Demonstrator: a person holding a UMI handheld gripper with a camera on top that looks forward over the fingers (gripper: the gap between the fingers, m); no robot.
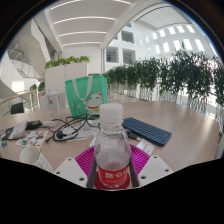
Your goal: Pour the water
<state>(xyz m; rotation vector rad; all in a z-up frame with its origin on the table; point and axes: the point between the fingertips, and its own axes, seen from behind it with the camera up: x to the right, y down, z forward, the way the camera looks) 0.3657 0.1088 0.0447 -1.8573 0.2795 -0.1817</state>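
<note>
A clear plastic water bottle point(112, 150) with a white cap and a red label stands upright between my fingers. My gripper point(112, 172) is shut on the bottle, with both magenta pads point(84, 160) pressed against its sides at label height. The bottle appears lifted above the wooden table point(175, 125). A white cup point(31, 155) sits low at the left, beside the left finger.
A dark keyboard point(146, 130) lies on the table beyond the right finger. Cables and a headset point(62, 128) sprawl at the left. A teal bag point(87, 96) stands behind the bottle. A hedge of plants point(170, 75) runs along the right.
</note>
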